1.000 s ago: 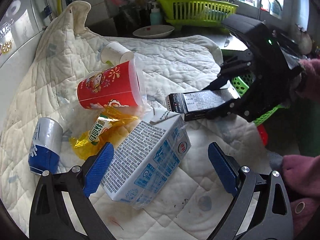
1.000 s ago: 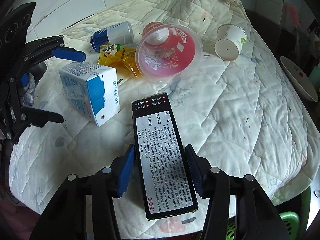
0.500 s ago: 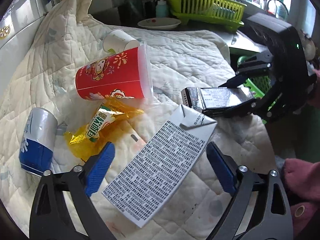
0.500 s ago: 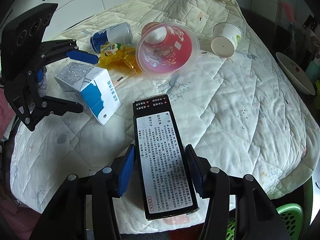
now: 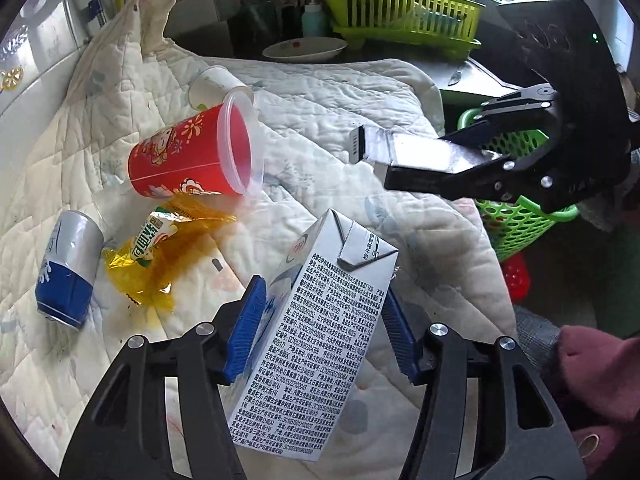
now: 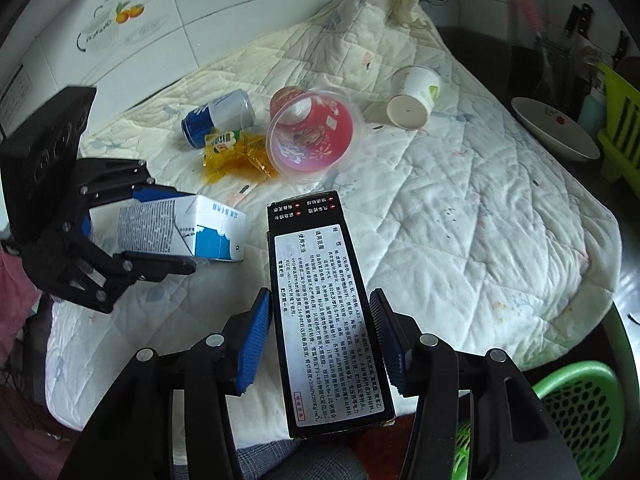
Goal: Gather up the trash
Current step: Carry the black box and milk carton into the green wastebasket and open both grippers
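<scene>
A white and blue milk carton (image 5: 320, 340) (image 6: 188, 232) stands tilted between the blue pads of my left gripper (image 5: 322, 292) (image 6: 180, 232), whose jaws are closing and touch both its sides. My right gripper (image 6: 320, 300) (image 5: 416, 156) is shut on a long black box (image 6: 324, 320) (image 5: 400, 150) with a printed label, held above the quilt's near edge. On the quilt (image 6: 480, 208) lie a red plastic cup (image 5: 188, 160) (image 6: 312, 132) on its side, a blue and silver can (image 5: 66, 268) (image 6: 218, 116), a yellow wrapper (image 5: 148, 256) (image 6: 236, 152) and a white paper cup (image 5: 212, 82) (image 6: 414, 96).
A green mesh basket (image 6: 580, 412) (image 5: 516, 216) stands on the floor beside the quilt, below the right gripper. A white plate (image 5: 306, 48) (image 6: 556, 128) and a lime dish rack (image 5: 400, 12) sit on the counter beyond. A tiled wall borders the far side. A maroon sleeve (image 5: 592, 380) shows at lower right.
My left gripper's jaws have narrowed from wide apart onto the milk carton, which has turned and tipped up. The right gripper with the black box has risen and drifted right.
</scene>
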Available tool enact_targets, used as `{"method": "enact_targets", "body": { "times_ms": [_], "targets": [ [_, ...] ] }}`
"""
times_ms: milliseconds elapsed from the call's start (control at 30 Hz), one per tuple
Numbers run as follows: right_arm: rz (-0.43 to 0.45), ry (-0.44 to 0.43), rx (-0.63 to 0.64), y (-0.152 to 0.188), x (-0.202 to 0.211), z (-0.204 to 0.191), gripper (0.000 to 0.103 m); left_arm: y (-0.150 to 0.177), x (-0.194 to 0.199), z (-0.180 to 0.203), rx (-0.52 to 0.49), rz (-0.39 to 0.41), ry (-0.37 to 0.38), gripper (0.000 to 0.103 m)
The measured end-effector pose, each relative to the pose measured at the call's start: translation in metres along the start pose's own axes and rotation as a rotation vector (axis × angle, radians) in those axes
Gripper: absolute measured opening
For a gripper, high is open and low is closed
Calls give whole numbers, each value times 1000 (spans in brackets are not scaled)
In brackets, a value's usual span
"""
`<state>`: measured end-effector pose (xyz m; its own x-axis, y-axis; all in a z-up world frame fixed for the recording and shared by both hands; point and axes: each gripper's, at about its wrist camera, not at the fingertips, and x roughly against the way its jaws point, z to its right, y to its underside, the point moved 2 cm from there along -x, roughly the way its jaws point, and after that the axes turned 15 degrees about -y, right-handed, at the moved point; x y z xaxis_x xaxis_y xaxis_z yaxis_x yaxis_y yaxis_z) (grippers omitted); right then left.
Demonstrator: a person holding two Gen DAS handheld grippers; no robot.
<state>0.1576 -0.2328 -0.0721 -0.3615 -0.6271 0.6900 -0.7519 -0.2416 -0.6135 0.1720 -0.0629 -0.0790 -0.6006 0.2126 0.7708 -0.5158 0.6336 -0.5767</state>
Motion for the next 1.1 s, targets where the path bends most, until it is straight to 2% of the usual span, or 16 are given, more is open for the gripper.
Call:
{"method": "enact_targets", "body": {
  "times_ms": [167,367,500,600,767,900,1000,1100],
  "targets": [
    [50,41,-29,14,34,7,49,-2,10,2,69,-4,-35,49],
    [106,125,-105,42,83,32,49,-12,29,10,157,12,-58,45],
    [129,204,-176,68,113,60,49,-23,46,20,198,47,-14,43],
    [143,281,-243,92,134,86,49,-34,54,34,197,70,12,42],
    [170,352,-362,130,156,120,49,-57,65,64,187,113,75,42],
    [166,383,-419,154,162,136,51,-78,71,92,185,148,141,42],
    [179,381,-445,167,168,139,59,-96,74,117,181,170,196,42],
    [195,395,-449,177,176,138,60,-112,74,143,169,184,238,42]
  ]
}}
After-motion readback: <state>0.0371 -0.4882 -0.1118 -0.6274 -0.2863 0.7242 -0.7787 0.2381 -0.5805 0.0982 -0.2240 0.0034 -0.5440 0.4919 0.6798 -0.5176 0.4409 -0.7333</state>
